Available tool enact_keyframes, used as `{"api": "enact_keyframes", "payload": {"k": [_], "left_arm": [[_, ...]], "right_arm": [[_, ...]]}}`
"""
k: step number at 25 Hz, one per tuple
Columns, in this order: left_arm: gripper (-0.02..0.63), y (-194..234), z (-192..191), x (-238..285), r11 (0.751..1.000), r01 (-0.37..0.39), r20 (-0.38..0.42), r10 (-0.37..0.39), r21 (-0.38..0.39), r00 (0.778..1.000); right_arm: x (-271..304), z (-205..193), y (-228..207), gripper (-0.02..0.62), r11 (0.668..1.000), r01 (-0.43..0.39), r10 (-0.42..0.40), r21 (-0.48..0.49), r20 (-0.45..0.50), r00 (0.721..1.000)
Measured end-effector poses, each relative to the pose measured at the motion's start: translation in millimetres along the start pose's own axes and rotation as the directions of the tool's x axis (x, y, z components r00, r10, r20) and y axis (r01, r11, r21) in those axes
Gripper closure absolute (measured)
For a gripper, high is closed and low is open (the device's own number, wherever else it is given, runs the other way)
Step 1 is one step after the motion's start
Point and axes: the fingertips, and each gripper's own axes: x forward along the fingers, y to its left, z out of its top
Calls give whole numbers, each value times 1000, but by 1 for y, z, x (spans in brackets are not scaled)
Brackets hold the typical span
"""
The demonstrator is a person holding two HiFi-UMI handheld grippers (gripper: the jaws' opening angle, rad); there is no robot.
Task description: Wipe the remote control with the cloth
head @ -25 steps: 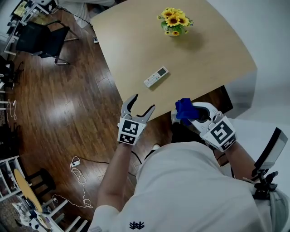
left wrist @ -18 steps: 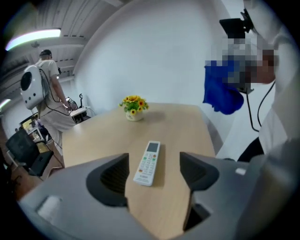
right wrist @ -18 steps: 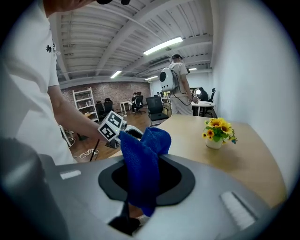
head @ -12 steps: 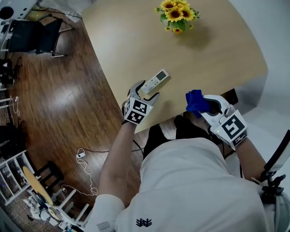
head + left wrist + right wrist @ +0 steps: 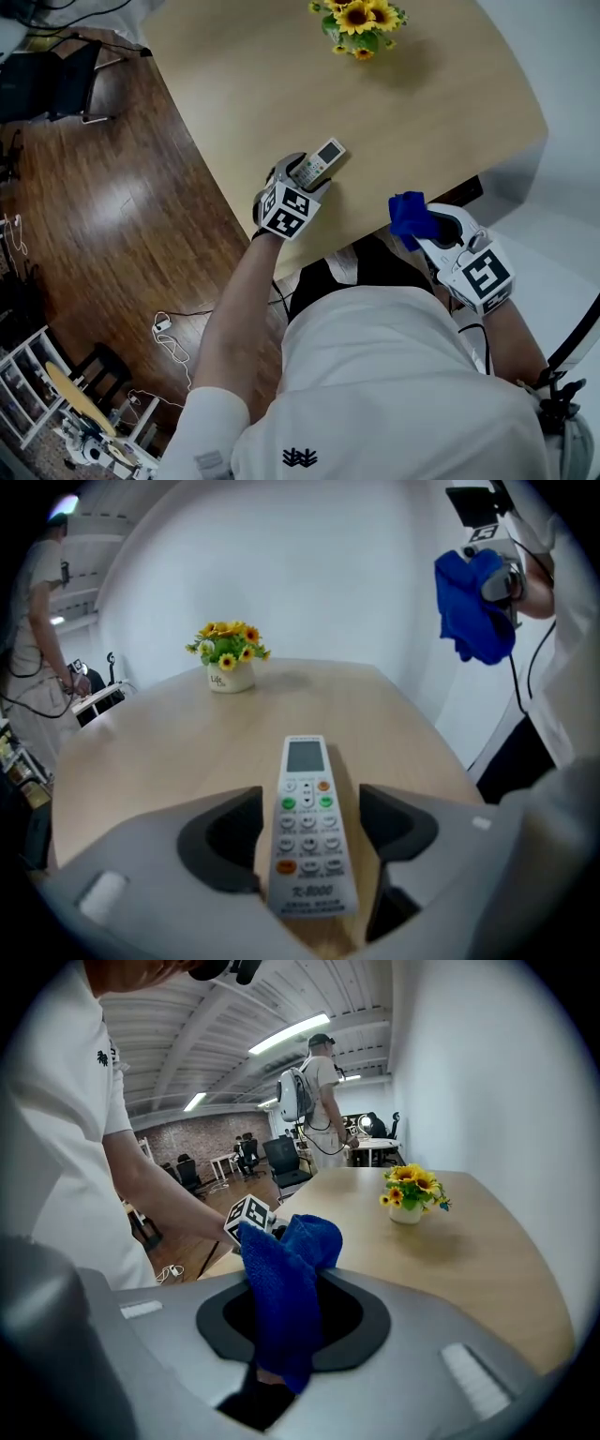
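Fingers (image 5: 220,841) of my left gripper (image 5: 300,176) stand apart, one on each side of the remote control (image 5: 307,827). The remote lies flat on the table (image 5: 159,742), buttons up, its lower half between the two pads and its screen end pointing out past them toward the pot of yellow flowers (image 5: 228,663). The left pad looks to be right against the remote's edge. On the right I can see a thin strip of tabletop between pad and remote, so I read it as straddled, not clamped. From the head view, this sits near the table's near edge.

My right gripper (image 5: 419,223) is clenched on the blue cloth (image 5: 281,1307). The cloth is pinched in the closed jaws and bunches up above them. It hangs in the air just off the table's edge, well apart from the remote, to its right.
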Motion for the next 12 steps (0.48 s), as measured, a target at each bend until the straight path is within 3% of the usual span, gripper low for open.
{"api": "enact_keyframes", "payload": {"k": [7, 9, 12], "left_arm": [[299, -3, 0, 7, 999, 31, 11, -31, -24, 999], [368, -4, 2, 6, 999, 42, 9, -42, -17, 999], [370, -4, 4, 5, 999, 50, 6, -49, -22, 999]], "right_arm": [[-1, -5, -4, 517, 1000, 14, -14, 0, -8, 1000], [-1, -5, -3, 517, 1000, 14, -14, 9, -15, 1000], [-1, -5, -1, 517, 999, 13, -12, 30, -30, 999]]}}
